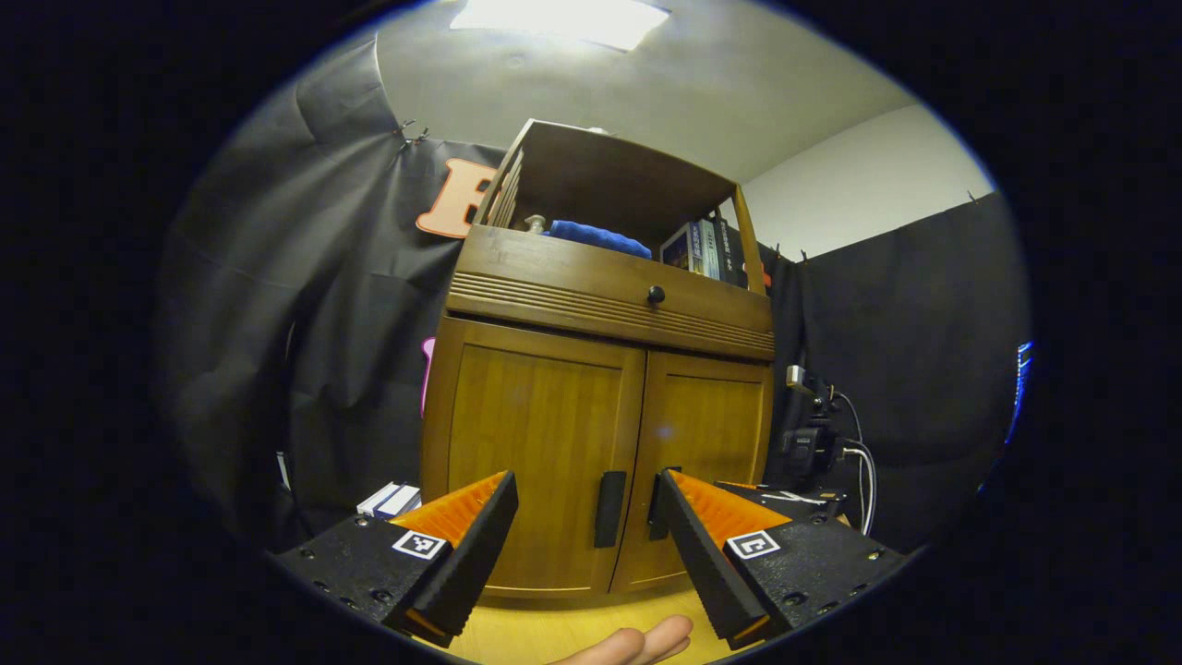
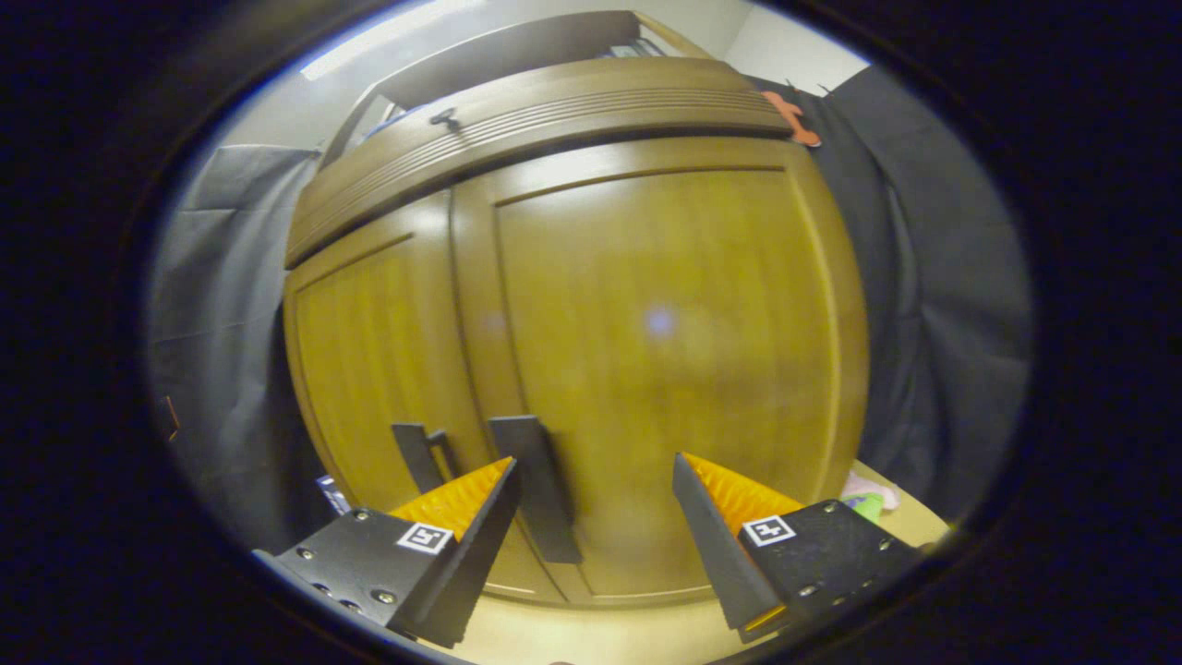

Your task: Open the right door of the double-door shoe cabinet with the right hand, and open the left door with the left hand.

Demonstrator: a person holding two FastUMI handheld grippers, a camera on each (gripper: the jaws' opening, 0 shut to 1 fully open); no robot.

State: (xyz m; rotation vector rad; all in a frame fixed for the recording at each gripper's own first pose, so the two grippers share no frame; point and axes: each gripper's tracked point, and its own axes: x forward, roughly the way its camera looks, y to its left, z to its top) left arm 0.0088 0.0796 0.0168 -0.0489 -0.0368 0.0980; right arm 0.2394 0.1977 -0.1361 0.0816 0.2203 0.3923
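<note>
Black cloth walls enclosed a brown wooden double-door shoe cabinet [image 1: 600, 406] standing on a pale floor, both doors shut. Right hand-held gripper [image 2: 596, 513] was open, close to the right door [image 2: 665, 369]; that door's dark upright bar handle [image 2: 540, 499] lay just left of its gap, possibly touching the left finger. Left hand-held gripper [image 1: 586, 536] stood open, farther back, facing the left door's dark upright handle [image 1: 609, 508]. Floor before the doors appeared unobstructed.

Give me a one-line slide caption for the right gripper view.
Open right gripper close to the closed right door of the shoe cabinet, its handle by one finger, ungrasped.
</note>
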